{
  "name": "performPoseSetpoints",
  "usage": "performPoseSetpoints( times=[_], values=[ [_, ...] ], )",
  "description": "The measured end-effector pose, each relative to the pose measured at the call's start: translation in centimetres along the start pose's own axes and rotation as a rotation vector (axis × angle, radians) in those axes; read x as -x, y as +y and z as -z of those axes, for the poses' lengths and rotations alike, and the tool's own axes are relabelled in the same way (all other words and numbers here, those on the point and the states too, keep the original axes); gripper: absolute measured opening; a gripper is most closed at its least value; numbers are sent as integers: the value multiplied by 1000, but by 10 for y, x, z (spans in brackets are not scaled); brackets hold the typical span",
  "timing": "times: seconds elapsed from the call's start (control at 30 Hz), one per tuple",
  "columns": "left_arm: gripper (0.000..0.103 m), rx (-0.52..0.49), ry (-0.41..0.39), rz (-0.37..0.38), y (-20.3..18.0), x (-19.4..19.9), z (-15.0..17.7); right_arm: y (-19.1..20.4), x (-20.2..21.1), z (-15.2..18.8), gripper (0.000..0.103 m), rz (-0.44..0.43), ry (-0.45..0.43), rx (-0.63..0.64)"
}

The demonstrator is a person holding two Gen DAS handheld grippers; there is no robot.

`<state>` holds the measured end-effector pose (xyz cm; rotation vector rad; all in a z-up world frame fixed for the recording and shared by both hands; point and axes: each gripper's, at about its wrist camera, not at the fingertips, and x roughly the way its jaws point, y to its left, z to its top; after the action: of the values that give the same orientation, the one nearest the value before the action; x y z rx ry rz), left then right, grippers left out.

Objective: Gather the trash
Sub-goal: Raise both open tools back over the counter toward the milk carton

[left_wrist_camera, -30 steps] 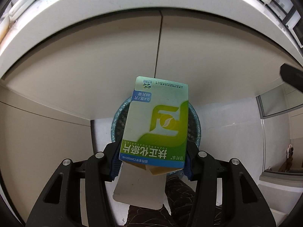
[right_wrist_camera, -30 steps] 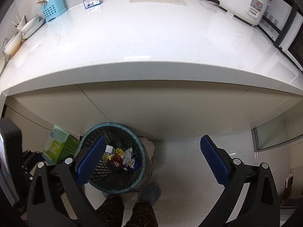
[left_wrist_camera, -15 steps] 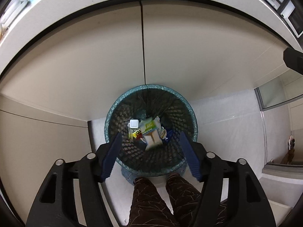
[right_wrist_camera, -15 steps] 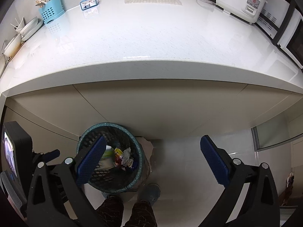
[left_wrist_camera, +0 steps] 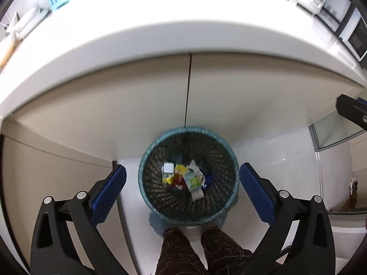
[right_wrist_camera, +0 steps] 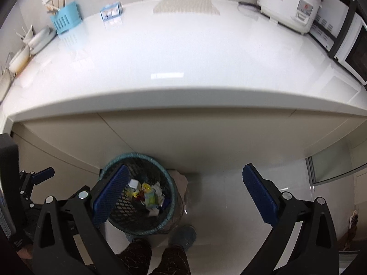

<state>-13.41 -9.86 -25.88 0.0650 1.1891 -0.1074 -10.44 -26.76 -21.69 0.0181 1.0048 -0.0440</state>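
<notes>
Step in hand: drop done; green box lies in the bin. Your left gripper fingers opening, nothing between; right gripper spread, empty. Next: small blue box on worktop, 11 o'clock

Left claw opening, empty, above mesh bin w/ green box inside.

I see a glossy white countertop filling twelve o'clock, beige cabinet doors beneath it, pale tiled floor at six, a rice cooker at one, a blue basket at eleven.
</notes>
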Motion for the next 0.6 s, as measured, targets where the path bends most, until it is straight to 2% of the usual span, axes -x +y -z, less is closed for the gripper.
performPoseSetpoints(
  times=[0.27,0.6],
  values=[
    [97,-1,-74,45,14,44,-32,5,28,-37,96,-10,-81,-17],
    [97,18,-122,49,52,78,-77,20,50,-85,96,55,-141,-43]
  ],
)
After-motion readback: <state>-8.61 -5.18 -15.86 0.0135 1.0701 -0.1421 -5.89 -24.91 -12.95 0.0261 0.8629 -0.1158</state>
